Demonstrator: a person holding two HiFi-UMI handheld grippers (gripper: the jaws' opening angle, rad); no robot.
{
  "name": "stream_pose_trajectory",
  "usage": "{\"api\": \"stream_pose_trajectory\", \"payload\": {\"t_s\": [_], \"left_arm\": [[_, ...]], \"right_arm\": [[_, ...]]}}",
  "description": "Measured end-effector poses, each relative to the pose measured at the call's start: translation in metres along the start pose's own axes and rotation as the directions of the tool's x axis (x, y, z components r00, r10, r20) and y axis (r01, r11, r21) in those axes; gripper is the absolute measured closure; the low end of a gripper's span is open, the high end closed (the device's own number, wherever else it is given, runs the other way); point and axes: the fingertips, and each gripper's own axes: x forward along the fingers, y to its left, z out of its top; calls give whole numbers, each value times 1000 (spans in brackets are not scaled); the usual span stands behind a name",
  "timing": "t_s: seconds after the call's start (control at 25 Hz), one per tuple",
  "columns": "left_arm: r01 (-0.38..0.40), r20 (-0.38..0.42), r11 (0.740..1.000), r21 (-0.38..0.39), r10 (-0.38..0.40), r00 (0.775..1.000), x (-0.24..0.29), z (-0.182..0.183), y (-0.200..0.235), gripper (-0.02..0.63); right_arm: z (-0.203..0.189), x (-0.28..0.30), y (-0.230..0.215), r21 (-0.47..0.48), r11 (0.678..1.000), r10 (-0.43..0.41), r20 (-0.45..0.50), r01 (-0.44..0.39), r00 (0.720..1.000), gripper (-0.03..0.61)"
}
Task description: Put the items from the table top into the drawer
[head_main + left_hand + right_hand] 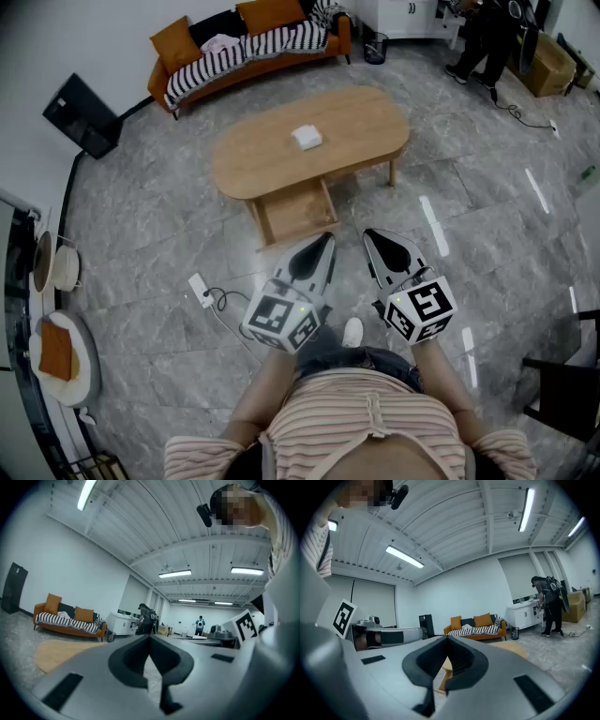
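While both tools are held level over the floor (pixel 487 216), neither carries anything. At the far left a sofa (pixel 192 80) stands by the wall, and a power strip (pixel 201 289) lies near the left gripper (pixel 328 237), whose jaws are pressed together and empty. Ahead stands the table (pixel 258 159), with the box (pixel 307 137) lying near the middle of its top, well apart from both tools. Below the top, what looks like an open drawer (pixel 298 208) faces the person. The right gripper (pixel 368 233) is closed on nothing too. A bystander (pixel 487 37) stands at the far right.
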Motion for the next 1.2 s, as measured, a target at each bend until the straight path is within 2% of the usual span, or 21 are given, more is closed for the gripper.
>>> {"api": "stream_pose_trajectory", "payload": {"t_s": [0.2,0.52,0.64,0.72,0.88,1.0,1.2], "left_arm": [[-22,-15,1000,-22,21,1000,-12,-11,-4,600],[1,-25,1000,13,0,1000,-7,-8,-10,600],[-2,-19,1000,24,3,1000,1,-6,-18,600],[-23,-23,1000,20,24,999,5,-11,-19,600],[-84,-53,996,-39,82,995,-1,-25,0,600],[-144,-68,987,-67,139,988,-14,-30,24,600],[-209,-51,975,-78,206,977,-21,-23,51,600]], "right_arm": [[-4,-13,4,-4,1000,-7,-8,7,1000,578],[0,-20,6,-40,999,-12,1,12,1000,578],[2,-26,1,-25,1000,4,3,-4,1000,578],[-1,-28,-2,-10,1000,26,12,-26,1000,578],[-12,-19,-2,32,998,60,-10,-60,998,578],[-17,-6,1,31,997,71,-29,-70,997,578],[-13,5,-5,21,998,67,-43,-66,997,578]]}}
